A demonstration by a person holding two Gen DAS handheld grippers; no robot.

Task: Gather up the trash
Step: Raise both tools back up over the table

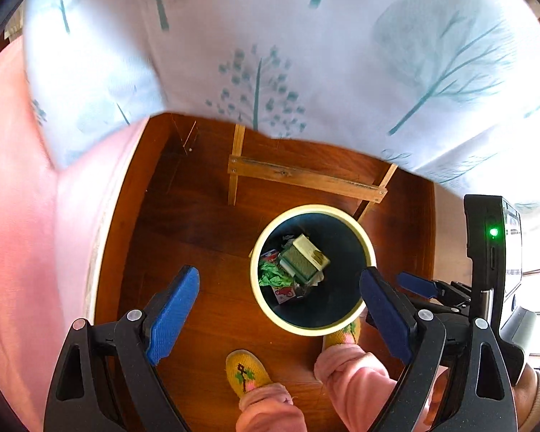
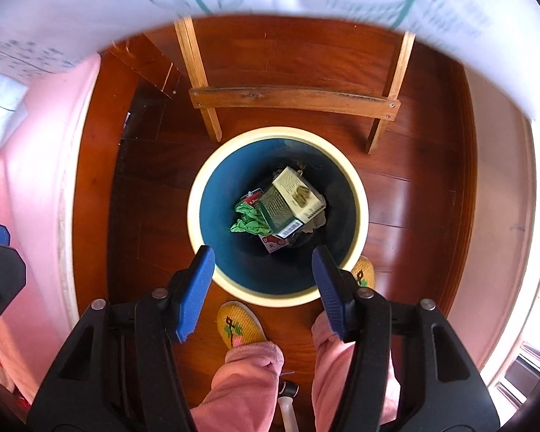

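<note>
Blue-padded right gripper [image 2: 262, 288] points straight down over cream-rimmed round bin [image 2: 197, 194], jaws wide, empty. Left gripper [image 1: 279, 309] alongside, likewise spread, empty. Green-cream carton [image 2: 291, 198] lies inside bin.

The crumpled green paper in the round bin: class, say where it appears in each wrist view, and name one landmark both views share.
Left wrist view: the crumpled green paper lies right of centre, at the left side of the pile inside the cream-rimmed round bin.
Right wrist view: near centre, again left of the cream and green carton.
Shared landmark: the wooden crossbar beyond the bin.
</note>
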